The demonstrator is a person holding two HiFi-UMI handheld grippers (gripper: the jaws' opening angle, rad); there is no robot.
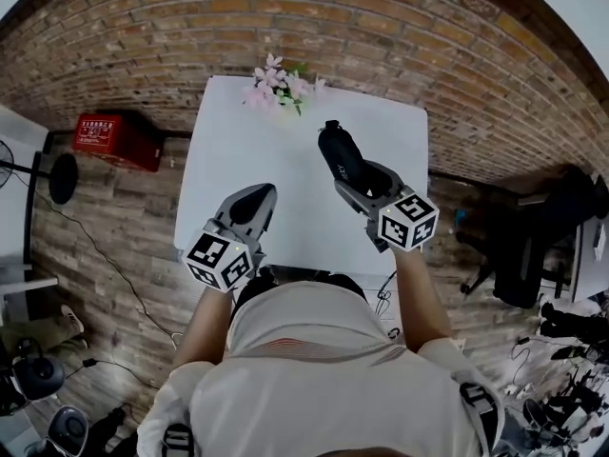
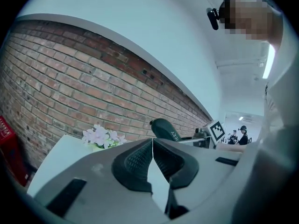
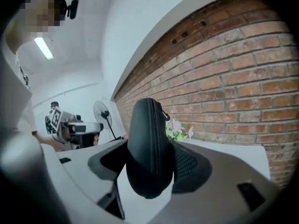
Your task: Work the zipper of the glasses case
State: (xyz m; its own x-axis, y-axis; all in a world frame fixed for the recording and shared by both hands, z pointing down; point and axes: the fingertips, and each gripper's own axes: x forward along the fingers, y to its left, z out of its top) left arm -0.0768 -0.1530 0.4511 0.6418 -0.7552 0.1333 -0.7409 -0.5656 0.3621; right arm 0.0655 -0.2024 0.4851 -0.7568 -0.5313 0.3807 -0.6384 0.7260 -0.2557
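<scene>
White table [image 1: 238,150] below; right gripper [image 1: 364,181] jaws clamp the closed glasses case [image 3: 147,143], left gripper [image 2: 153,143] jaws pressed together, empty

Black glasses case [image 1: 340,160]; white table [image 1: 295,203]; pink flowers [image 1: 279,86]; red-brown brick wall [image 1: 400,36].

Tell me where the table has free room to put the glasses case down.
The white table is bare almost everywhere: left side, middle and near edge are free. Only the flowers crowd the far edge's middle.

Left hand-held gripper [image 1: 261,195] closed; right hand-held gripper [image 1: 364,179] clamps glasses case [image 1: 338,150].
</scene>
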